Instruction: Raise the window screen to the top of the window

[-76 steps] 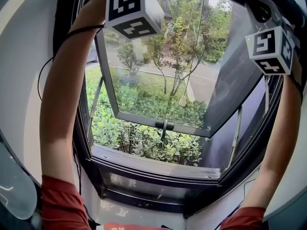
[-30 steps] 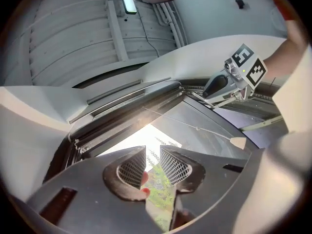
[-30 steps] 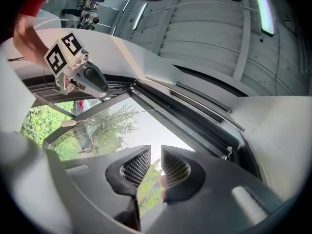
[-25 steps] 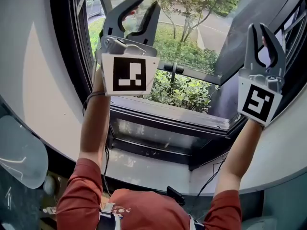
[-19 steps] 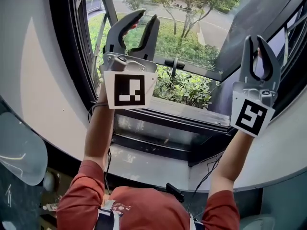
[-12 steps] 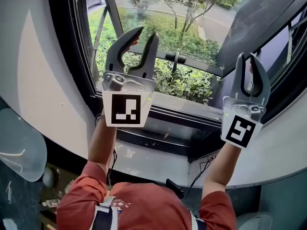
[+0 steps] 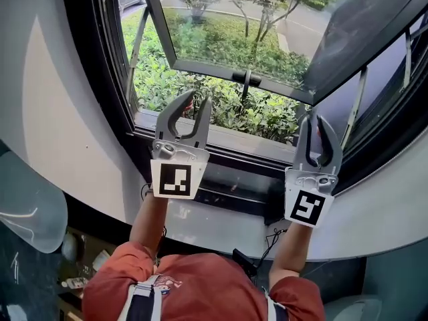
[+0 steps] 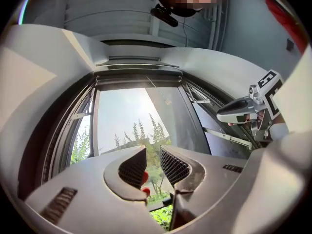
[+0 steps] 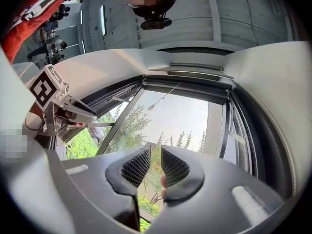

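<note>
1. Down by the dark metal sill point(image 7: 231, 141), the head view shows the person holding the left gripper point(image 7: 198, 103) and the right gripper point(image 7: 314, 127) low in front of the window. Both point up and hold nothing. The tilted-out glass sash point(image 7: 221, 35) stands open over green shrubs point(image 7: 267, 116), and I see nothing stretched across the opening. The top of the window is out of this view.

2. Looking up along the left gripper point(image 8: 152, 154) in its own view, the jaws stand partly apart with only sky and trees between them. The window screen point(image 8: 139, 75) seems to sit gathered into the dark bar along the head of the black window frame point(image 8: 58, 130). The opening below it looks bare.

3. From the right gripper view, the right gripper point(image 9: 155, 155) has a narrow gap between its jaws, and nothing is clamped there either. The same dark bar runs along the top, and a thin pull cord point(image 9: 164, 98) hangs from it.

4. By my reading the raising is done, and nothing more is left than perhaps checking that the screen stays up.
</note>
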